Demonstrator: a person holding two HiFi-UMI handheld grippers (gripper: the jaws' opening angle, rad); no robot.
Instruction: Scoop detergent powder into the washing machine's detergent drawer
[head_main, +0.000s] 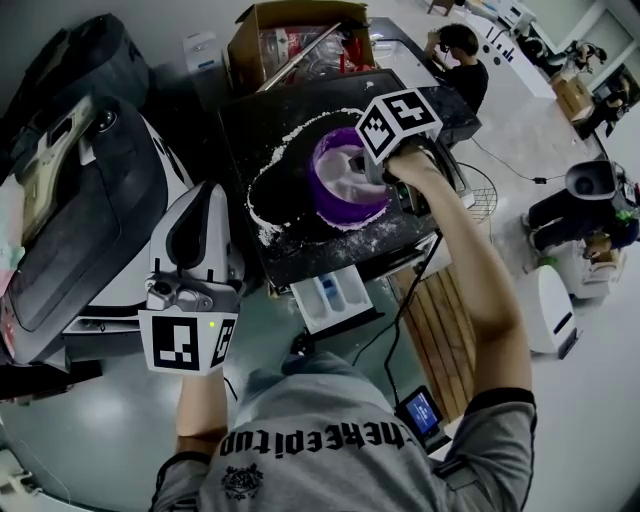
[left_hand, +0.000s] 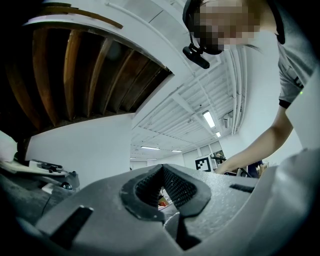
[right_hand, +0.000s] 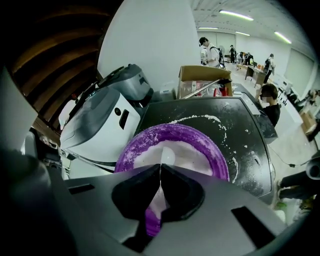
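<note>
Box (head_main: 290, 40): open cardboard, ahead of you at the far side, with things sticking out of it.
Appliance (right_hand: 92, 125): white body and dark lid, on your left.
Bag (head_main: 85, 60): black, far left, beyond the appliance.
Person (head_main: 462, 62): in black, ahead on your right, one arm raised to the head.
Pallet (head_main: 440, 335): wooden slats, low on your right.
Screen (head_main: 421, 412): small, lit blue, just beside the pallet.
Lamps (left_hand: 208, 119): lit ceiling strips above you.
</note>
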